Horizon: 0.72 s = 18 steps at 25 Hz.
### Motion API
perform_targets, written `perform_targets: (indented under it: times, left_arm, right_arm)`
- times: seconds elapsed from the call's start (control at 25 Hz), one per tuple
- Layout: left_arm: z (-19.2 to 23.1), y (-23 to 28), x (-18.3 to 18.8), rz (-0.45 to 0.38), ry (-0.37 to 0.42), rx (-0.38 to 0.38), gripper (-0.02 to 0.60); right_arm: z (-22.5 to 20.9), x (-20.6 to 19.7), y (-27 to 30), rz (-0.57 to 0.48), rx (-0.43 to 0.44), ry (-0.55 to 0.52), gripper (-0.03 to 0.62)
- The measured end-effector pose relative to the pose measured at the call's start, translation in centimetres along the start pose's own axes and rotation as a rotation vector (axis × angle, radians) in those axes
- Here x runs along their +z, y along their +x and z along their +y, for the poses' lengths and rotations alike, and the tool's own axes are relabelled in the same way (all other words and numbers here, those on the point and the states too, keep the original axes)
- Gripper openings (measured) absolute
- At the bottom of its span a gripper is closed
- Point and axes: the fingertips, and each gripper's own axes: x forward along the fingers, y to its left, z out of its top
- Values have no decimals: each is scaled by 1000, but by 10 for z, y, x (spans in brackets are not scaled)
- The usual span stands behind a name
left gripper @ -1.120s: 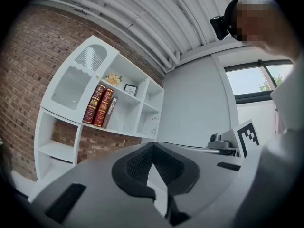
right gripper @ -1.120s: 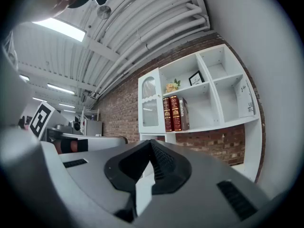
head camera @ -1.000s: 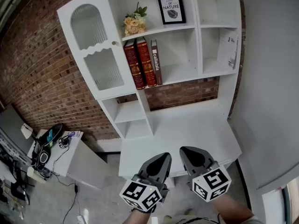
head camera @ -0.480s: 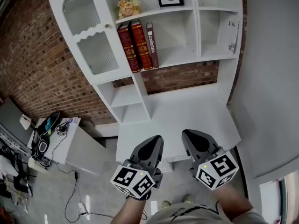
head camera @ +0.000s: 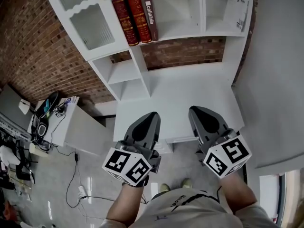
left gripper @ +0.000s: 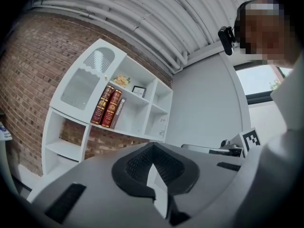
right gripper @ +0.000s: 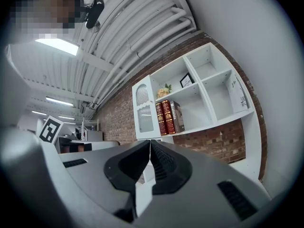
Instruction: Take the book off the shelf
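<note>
Now both tools are held low, side by side, over the front edge of the white desk. The left gripper is seen pressed together, with nothing caught between its jaws. The right gripper is likewise closed tight and empty. The books, two red and one dark, are stood upright at the left end of their shelf, against the compartment's left wall, well apart from both grippers and up ahead of them.

White shelf, three books standing side by side
</note>
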Motion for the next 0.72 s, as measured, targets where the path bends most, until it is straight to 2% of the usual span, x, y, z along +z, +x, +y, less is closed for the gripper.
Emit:
perform_targets:
  times: [0.48, 0.72]
  left_arm:
    - [-16, 14, -19, 16, 20, 39, 11]
    - [-17, 23, -13, 11, 31, 38, 11]
  right_arm:
    - [-21, -10, -9, 3, 30, 15, 17]
    - [-23, -4, 0, 8, 38, -3, 17]
